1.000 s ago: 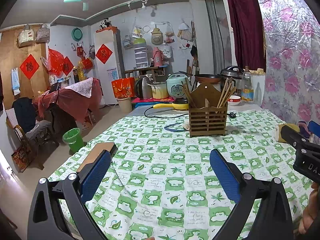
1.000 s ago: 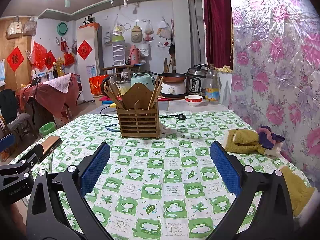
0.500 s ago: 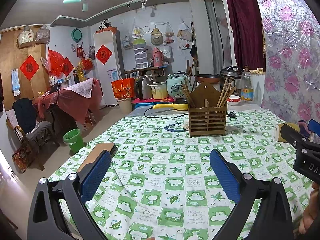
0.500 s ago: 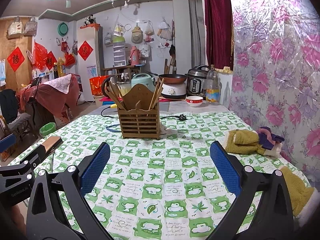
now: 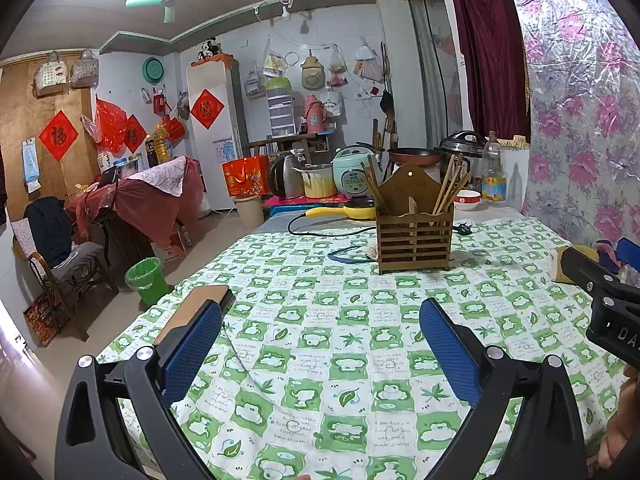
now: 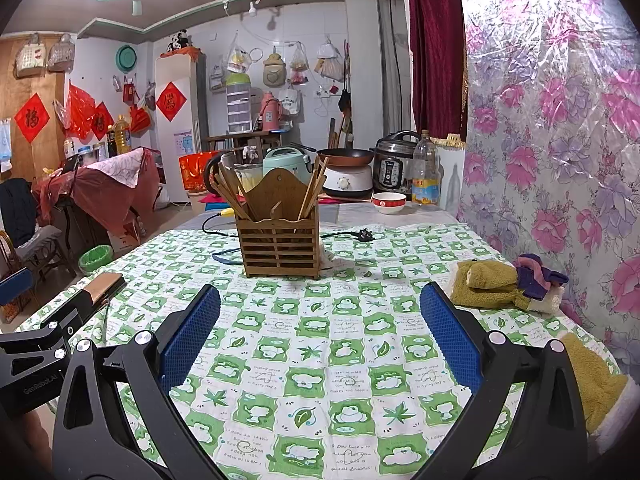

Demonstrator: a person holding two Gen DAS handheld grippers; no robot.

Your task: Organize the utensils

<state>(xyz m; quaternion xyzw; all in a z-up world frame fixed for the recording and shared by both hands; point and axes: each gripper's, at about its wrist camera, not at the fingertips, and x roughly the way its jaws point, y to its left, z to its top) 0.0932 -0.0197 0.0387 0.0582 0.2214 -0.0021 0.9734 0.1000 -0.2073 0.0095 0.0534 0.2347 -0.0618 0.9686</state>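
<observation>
A slatted wooden utensil holder (image 5: 414, 236) (image 6: 280, 242) stands upright far across the green-and-white checked tablecloth (image 5: 328, 336) (image 6: 320, 344). Wooden chopsticks (image 5: 450, 184) (image 6: 230, 192) lean out of both its sides. My left gripper (image 5: 320, 344) is open above the near cloth with nothing between its blue pads. My right gripper (image 6: 320, 332) is open too, empty, well short of the holder. Each gripper's black body shows at the edge of the other view.
A flat brown-topped slab (image 5: 196, 304) (image 6: 102, 284) lies at the table's left edge. Folded yellow-green and purple cloths (image 6: 504, 286) sit by the floral wall on the right. A black cable and plug (image 6: 364, 235), a red-and-white bowl (image 6: 388, 202), a bottle and cookers stand behind the holder.
</observation>
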